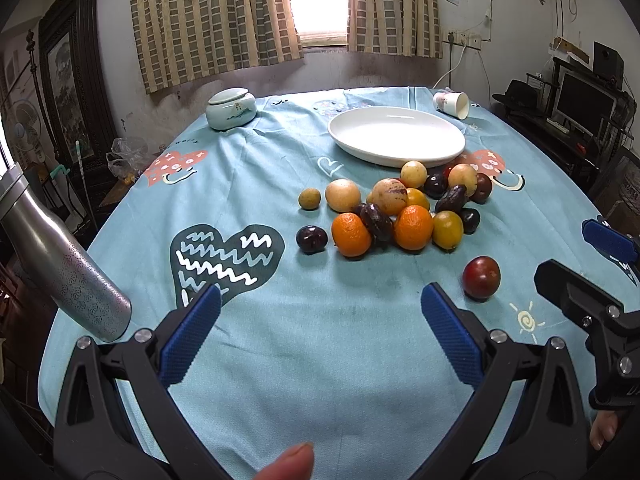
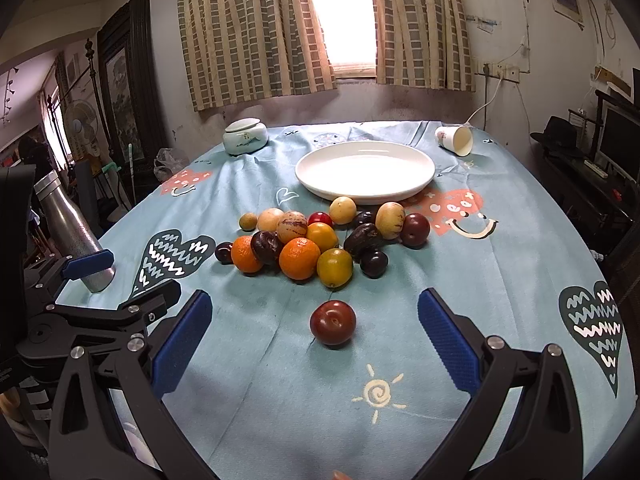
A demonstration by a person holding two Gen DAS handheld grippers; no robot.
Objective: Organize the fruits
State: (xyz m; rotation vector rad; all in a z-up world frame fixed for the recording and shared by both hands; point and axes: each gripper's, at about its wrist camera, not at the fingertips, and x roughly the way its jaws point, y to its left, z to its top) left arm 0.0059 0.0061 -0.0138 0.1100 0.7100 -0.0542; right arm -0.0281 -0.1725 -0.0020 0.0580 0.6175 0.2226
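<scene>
Holding both grippers over the near edge of the table (image 2: 500, 280), I have my right gripper (image 2: 316, 332) with its jaws spread wide and empty. A red plum (image 2: 333, 322) lies on the cloth between the blue pads (image 2: 448, 344), touching neither. My left gripper (image 1: 320, 336) is likewise released, jaws wide apart, with only bare cloth between them. A fingertip (image 1: 288, 462) shows at the bottom edge of the left wrist view.

Landmark: the white plate (image 2: 365, 196), which holds nothing. The fruit pile (image 2: 304, 240) lies on the cloth just in front of the plate, on the side nearer me; the farthest fruits sit at its rim. The pile includes two oranges (image 2: 300, 258), several dark plums, and yellow and tan fruits. The red plum lies apart from the pile, nearer me still.

Behind the plate to its left stands a lidded ceramic jar (image 2: 245, 136). Behind it to its right a paper cup (image 2: 456, 140) lies on its side. Well left of the plate, at the table edge, stands a metal bottle (image 2: 72, 232).
</scene>
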